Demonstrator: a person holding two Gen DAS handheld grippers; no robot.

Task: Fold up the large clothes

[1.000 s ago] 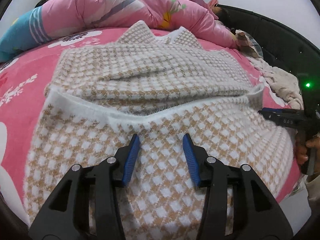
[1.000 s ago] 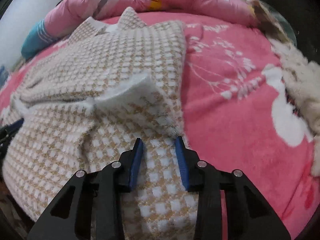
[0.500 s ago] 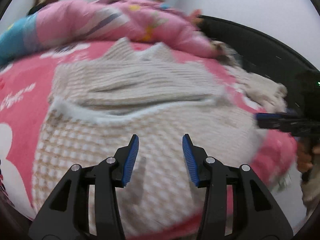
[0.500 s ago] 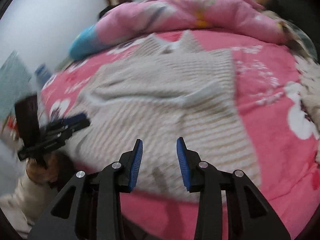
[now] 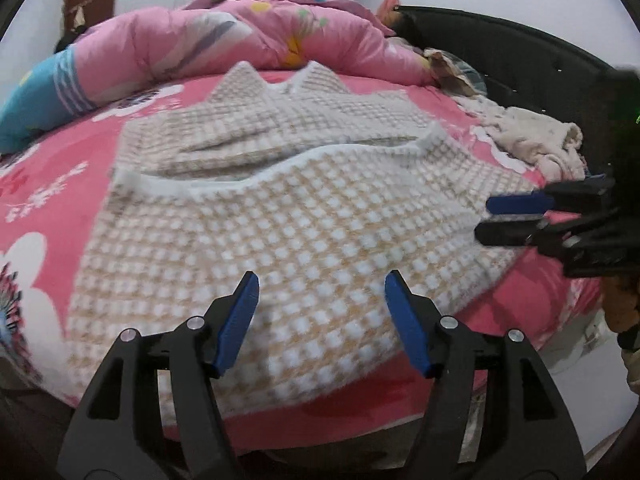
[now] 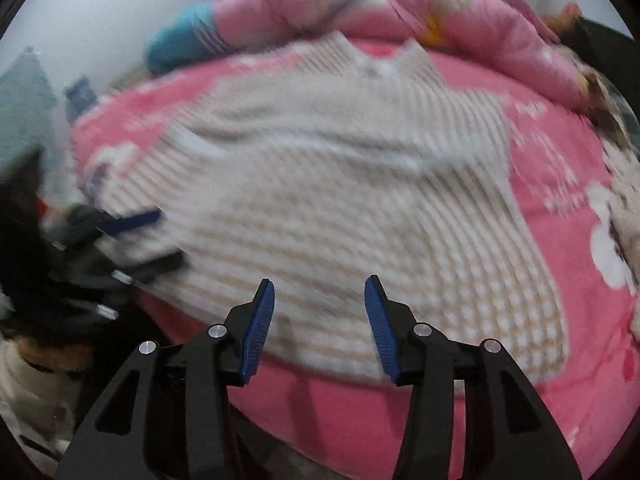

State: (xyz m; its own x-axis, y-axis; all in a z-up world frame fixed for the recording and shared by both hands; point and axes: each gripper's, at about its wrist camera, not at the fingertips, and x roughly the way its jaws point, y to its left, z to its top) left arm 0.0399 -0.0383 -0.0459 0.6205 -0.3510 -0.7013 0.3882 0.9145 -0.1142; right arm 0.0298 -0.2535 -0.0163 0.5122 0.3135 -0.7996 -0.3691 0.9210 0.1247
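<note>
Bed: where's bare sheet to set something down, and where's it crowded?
Free: pink sheet left of the checked sweater, and the strip between its right edge and the cream garment. Crowded: the rolled quilt along the far side; the sweater fills the middle.

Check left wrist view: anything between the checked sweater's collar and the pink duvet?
Only a bare strip of the pink floral bedsheet lies between the checked sweater collar and the pink duvet. The left wrist view shows it; the right wrist view is blurred.
</note>
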